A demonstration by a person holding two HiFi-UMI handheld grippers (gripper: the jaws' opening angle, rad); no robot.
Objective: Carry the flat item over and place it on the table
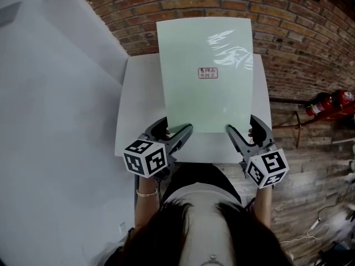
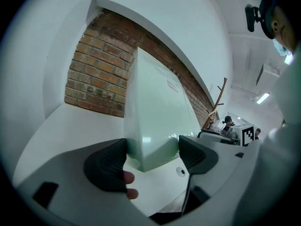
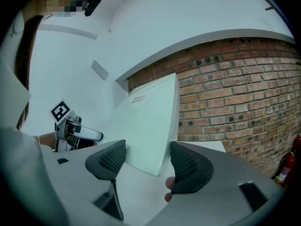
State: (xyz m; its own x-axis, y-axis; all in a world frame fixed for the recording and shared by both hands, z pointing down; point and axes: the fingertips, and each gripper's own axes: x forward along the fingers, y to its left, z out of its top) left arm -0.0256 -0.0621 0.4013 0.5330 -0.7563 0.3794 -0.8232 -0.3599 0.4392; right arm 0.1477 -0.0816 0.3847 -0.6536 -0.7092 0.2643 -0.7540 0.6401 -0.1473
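Head view: we log flat item (image 1: 205, 73), near corners clamped in left hand-held gripper (image 1: 178, 126) and right hand-held gripper (image 1: 240, 124), presumably keeping it flat over counter (image 1: 138, 93).

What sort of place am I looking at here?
Probably a lab or workshop: bare brick wall, red fire extinguisher by it, people at a desk in the background.

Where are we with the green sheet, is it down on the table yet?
Carried over: the pale green sheet is over the white table. In hand: left tool and right tool each clamp a near corner, the sheet tilted up. Left: lower it flat and release.
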